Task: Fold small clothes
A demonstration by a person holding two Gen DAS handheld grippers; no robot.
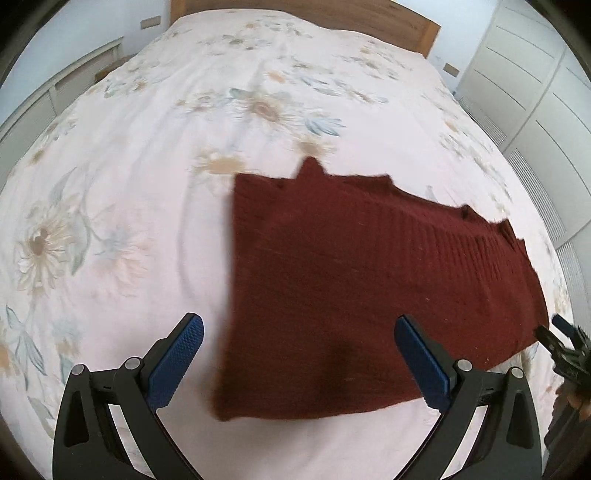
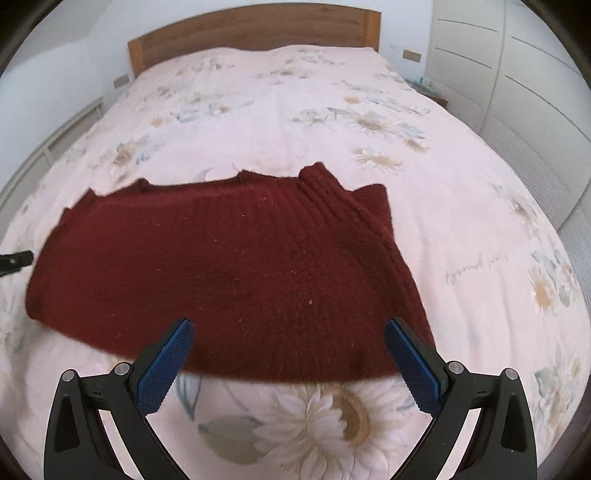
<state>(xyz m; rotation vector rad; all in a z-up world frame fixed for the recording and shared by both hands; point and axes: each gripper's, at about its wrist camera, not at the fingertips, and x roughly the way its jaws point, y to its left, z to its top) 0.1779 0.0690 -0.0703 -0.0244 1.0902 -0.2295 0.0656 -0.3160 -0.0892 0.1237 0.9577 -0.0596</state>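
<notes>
A dark red knitted garment (image 1: 362, 291) lies flat on the bed, folded into a wide band; it also shows in the right wrist view (image 2: 236, 273). My left gripper (image 1: 299, 354) is open and empty, hovering over the garment's near left corner. My right gripper (image 2: 288, 354) is open and empty, hovering over the garment's near edge towards its right end. The right gripper's tip shows at the far right of the left wrist view (image 1: 565, 339). The left gripper's tip shows at the left edge of the right wrist view (image 2: 14, 260).
The bed has a pale pink floral cover (image 2: 332, 122) and a wooden headboard (image 2: 255, 33). White wardrobes (image 2: 517, 74) stand along the right side. A low white unit (image 1: 48, 96) runs along the left side.
</notes>
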